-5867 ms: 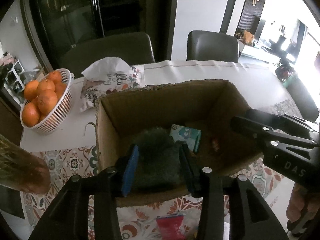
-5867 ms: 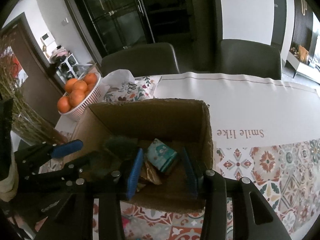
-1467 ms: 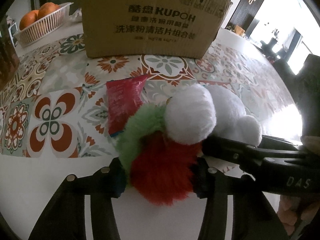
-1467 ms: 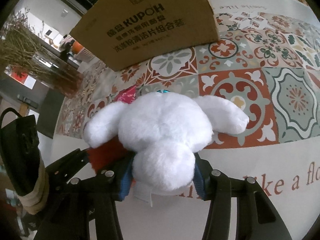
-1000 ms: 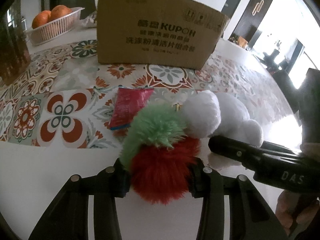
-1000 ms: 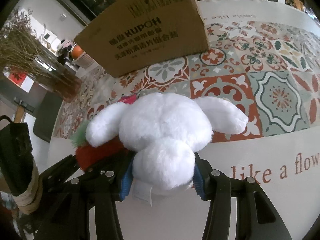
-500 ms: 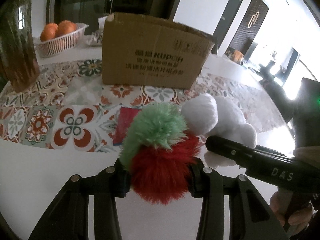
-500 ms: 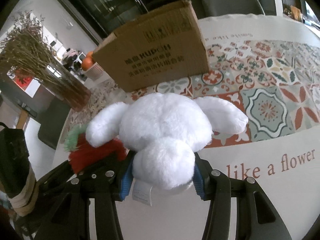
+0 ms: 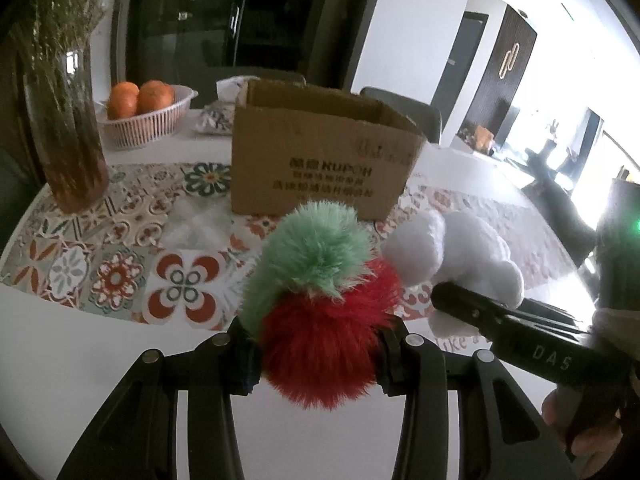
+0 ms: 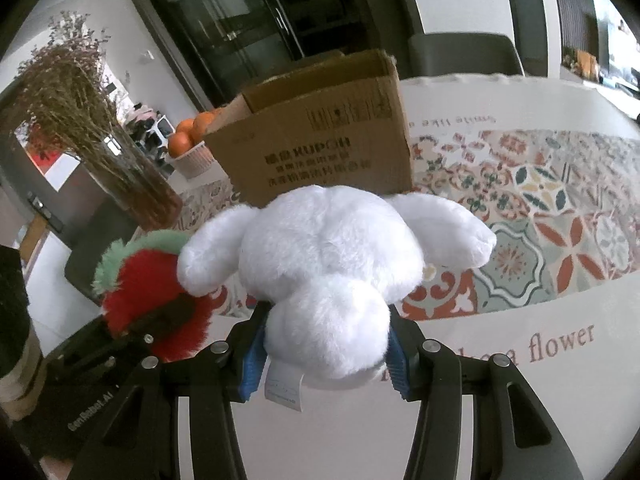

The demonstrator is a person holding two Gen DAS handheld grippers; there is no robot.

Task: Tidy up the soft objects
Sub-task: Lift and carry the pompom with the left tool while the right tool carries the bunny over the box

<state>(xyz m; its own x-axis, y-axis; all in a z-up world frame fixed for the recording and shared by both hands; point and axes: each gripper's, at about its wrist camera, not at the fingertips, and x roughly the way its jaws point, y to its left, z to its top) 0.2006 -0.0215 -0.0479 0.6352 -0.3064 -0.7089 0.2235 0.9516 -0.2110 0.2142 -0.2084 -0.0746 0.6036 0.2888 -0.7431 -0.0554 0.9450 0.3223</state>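
My left gripper (image 9: 318, 354) is shut on a fluffy red and green plush (image 9: 320, 292) and holds it above the table, in front of the open cardboard box (image 9: 320, 168). My right gripper (image 10: 322, 354) is shut on a white plush toy (image 10: 332, 264) and holds it up beside the left one. The white plush also shows in the left wrist view (image 9: 460, 256), and the red and green plush shows in the right wrist view (image 10: 148, 280). The box stands behind both toys (image 10: 320, 136).
A glass vase of dried stems (image 9: 64, 100) stands at the left. A white basket of oranges (image 9: 144, 116) and a patterned tissue pack (image 9: 216, 120) sit behind the box. The patterned tablecloth (image 10: 540, 208) covers the table. Chairs (image 10: 464, 56) stand at the far side.
Both grippers have risen higher above the table with their plush toys. The box looks lower and farther, and the red packet is hidden now.
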